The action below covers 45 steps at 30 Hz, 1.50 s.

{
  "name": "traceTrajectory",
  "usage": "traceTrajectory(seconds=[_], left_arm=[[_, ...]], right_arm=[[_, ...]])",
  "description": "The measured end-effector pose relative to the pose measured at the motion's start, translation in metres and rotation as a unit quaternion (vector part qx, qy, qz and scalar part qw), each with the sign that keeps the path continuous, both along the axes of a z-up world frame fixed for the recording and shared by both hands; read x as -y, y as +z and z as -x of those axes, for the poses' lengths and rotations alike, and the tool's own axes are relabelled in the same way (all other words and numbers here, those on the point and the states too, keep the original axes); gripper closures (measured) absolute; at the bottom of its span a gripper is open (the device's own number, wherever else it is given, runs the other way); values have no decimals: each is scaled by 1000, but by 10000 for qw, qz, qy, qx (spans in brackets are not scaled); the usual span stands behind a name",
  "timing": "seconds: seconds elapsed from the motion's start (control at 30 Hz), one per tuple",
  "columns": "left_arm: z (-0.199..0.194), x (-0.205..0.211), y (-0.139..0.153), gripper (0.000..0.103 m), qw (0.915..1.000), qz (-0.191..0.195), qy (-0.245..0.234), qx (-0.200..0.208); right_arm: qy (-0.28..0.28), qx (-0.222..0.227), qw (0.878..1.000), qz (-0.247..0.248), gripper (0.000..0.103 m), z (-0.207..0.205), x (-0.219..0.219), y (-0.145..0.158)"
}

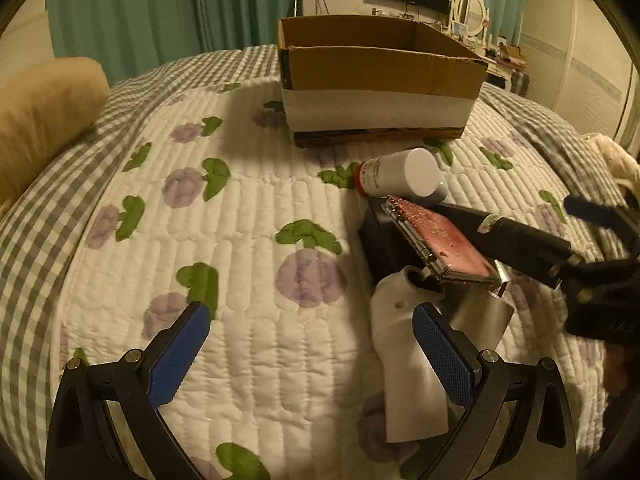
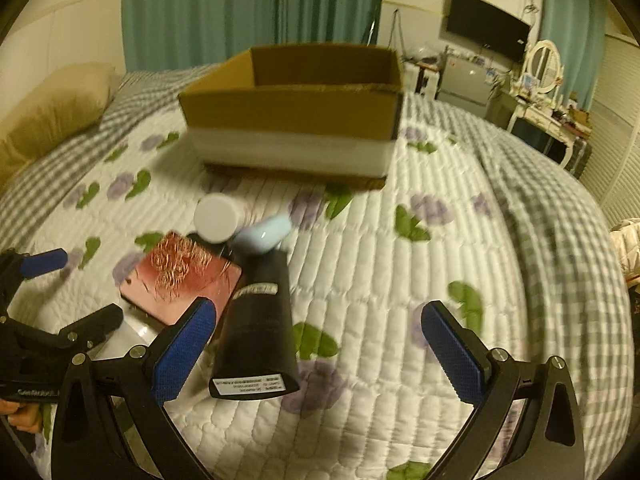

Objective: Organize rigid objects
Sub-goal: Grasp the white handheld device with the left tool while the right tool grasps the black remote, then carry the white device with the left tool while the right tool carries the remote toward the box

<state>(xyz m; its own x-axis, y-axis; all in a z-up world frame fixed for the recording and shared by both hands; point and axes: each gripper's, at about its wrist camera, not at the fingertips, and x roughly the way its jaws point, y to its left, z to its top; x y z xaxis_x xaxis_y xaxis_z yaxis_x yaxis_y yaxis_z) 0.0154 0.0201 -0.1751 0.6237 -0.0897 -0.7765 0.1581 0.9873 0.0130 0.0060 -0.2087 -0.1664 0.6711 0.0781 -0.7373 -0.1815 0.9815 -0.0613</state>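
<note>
Both grippers hang over the quilt (image 1: 240, 220) with jaws apart and empty; the left gripper (image 1: 312, 356) has a pet brush (image 1: 452, 248) just ahead and to its right, pink bristle pad up, its white handle (image 1: 400, 352) beside the right finger; the right gripper (image 2: 318, 348) has a black tube (image 2: 260, 320) lying just inside its left finger, a white bottle (image 2: 216, 218) further ahead, and the cardboard box (image 2: 296, 116) beyond; the tube looks light but squashy and slick, so grip mid-body across its width; the brush seems stiff, best taken by the handle, clear of the wire pins.
</note>
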Motion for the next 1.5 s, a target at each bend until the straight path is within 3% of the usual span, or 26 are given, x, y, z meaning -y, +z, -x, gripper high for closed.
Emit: traceTrajectory(seconds=[0.23, 0.43, 0.5, 0.57, 0.63, 0.7, 0.8, 0.83, 0.87, 1.23, 1.3, 1.33, 1.37, 1.5], left_arm=[[-4, 17, -7, 0, 9994, -50, -327, -115], [-16, 26, -27, 0, 9985, -279, -265, -399], [-20, 24, -34, 0, 9983, -259, -179, -496], [-19, 24, -32, 1, 9986, -297, -162, -415], [-17, 25, -32, 2, 9987, -343, -181, -328], [-15, 25, -31, 11, 9989, -303, -230, -273], [-13, 22, -29, 37, 9991, -289, -230, -190], [-13, 21, -29, 53, 9992, -294, -207, -183], [-13, 18, -28, 58, 9994, -246, -182, -184], [-7, 1, -13, 58, 9996, -257, -76, 53], [-5, -1, -8, 58, 9996, -248, -61, 110], [-4, -3, -6, 58, 9996, -239, -54, 138], [-3, -4, -3, 58, 9996, -229, -47, 170], [0, -6, 5, 58, 9995, -182, -54, 254]], right_arm=[[65, -228, 9997, -57, 9, -3, -1, -15], [249, -429, 9988, -52, 36, -4, -8, -25], [290, -474, 9984, -66, 41, -4, -9, -28], [322, -483, 9982, -117, 51, -4, -9, -28], [339, -472, 9983, -73, 53, -4, -9, -28], [342, -466, 9983, -109, 55, -3, -9, -28], [386, -491, 9978, -219, 61, -3, -9, -27], [388, -481, 9978, -233, 61, -3, -9, -26], [396, -450, 9979, -239, 62, -2, -9, -25], [283, -151, 9991, -292, 62, 8, -10, -12], [281, -89, 9991, -303, 70, 10, -11, -9], [284, -59, 9991, -308, 84, 12, -12, -7], [263, -12, 9993, -257, 90, 14, -13, -5], [258, -14, 9994, -236, 90, 16, -15, -2]])
